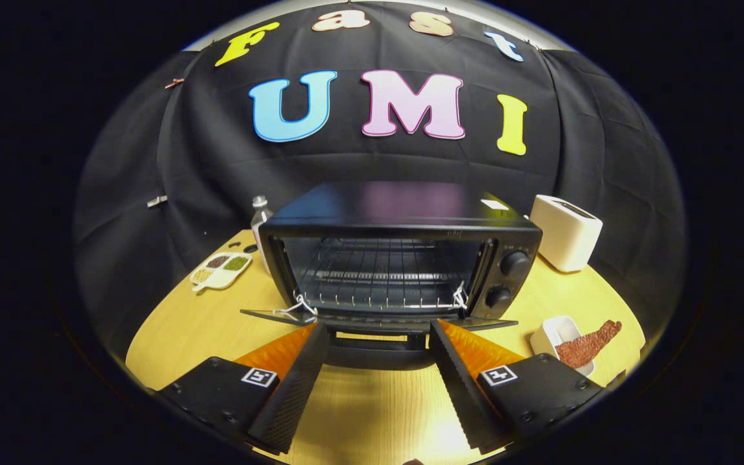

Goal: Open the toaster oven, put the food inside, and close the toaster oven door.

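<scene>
So the black toaster oven [398, 258] sits just ahead of my fingers on the round wooden table [178, 329], its glass door [378, 321] already dropped flat. My gripper [378, 329] is spread wide, holding nothing. The reddish-brown strip of food [586, 345] waits on its small white dish [556, 332] off right, so loading and closing are left.

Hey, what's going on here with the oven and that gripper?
A hand-held gripper is facing a toaster oven on a yellow table. The oven door is folded down open, its handle lying between the spread fingers, which press on nothing. The wire rack inside carries no food. The food, a reddish-brown strip, lies across a small white dish beyond the right finger, so loading and closing are not yet done.
</scene>
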Tool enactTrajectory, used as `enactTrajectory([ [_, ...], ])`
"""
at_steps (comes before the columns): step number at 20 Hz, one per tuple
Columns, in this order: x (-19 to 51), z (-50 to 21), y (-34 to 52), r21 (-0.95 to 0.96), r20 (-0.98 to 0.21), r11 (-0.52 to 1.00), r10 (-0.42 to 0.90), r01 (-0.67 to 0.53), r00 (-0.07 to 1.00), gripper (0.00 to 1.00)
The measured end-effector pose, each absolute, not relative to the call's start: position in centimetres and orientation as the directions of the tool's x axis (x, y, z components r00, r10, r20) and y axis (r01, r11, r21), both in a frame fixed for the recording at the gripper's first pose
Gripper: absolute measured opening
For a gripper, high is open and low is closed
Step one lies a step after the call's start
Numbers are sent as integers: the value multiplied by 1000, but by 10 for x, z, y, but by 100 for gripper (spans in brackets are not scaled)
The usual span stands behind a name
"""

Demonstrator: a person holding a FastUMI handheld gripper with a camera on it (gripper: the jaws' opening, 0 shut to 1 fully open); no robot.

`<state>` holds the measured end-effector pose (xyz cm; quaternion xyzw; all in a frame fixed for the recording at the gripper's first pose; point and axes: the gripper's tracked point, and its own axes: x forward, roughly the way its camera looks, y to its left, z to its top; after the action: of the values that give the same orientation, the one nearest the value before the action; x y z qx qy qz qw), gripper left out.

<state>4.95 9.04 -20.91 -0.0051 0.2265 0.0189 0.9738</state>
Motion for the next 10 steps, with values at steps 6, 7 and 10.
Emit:
enactTrajectory([
  [6, 21, -265, 87, 60, -591, 997, 71, -44, 804, 97],
  [7, 21, -273, 84, 71, -618, 997, 65, -28, 784, 98],
  [10, 21, -264, 81, 97, -615, 995, 71, -13, 785, 98],
])
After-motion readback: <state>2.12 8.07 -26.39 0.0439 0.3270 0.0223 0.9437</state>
